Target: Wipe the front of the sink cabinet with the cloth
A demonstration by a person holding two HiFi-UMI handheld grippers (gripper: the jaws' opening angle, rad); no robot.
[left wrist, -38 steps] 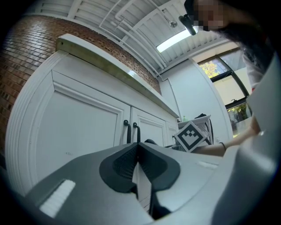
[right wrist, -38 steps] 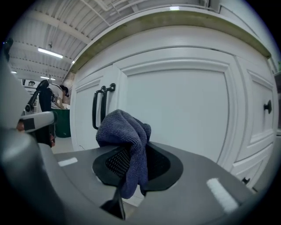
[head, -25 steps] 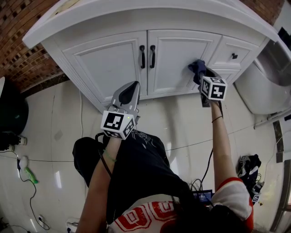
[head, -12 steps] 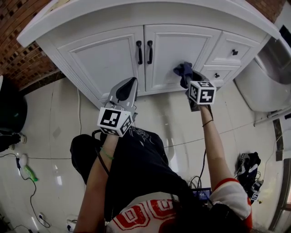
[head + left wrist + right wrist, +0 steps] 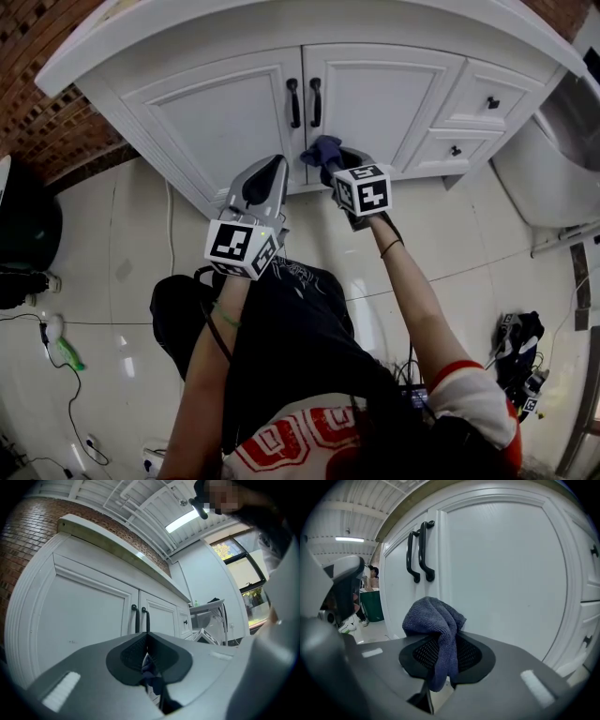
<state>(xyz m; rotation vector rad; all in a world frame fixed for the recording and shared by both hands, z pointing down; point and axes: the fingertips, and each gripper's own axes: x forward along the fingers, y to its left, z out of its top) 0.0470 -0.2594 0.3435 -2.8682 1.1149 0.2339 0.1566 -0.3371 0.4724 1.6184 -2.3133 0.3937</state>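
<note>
Our right tool (image 5: 445, 644) clamped the bunched dark-blue cloth (image 5: 433, 616), which we judged could snag the black door handles (image 5: 423, 550); the left tool (image 5: 146, 641) was closed.

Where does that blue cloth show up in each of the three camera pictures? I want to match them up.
Head view: the cloth is upper middle, held by the right gripper at the foot of the cabinet door.
Left gripper view: not clearly in it.
Right gripper view: centre, bunched up.
Shared landmark: the black door handles.

Head view looks steeply down; both gripper views closely face the sink cabinet (image 5: 375, 94).
</note>
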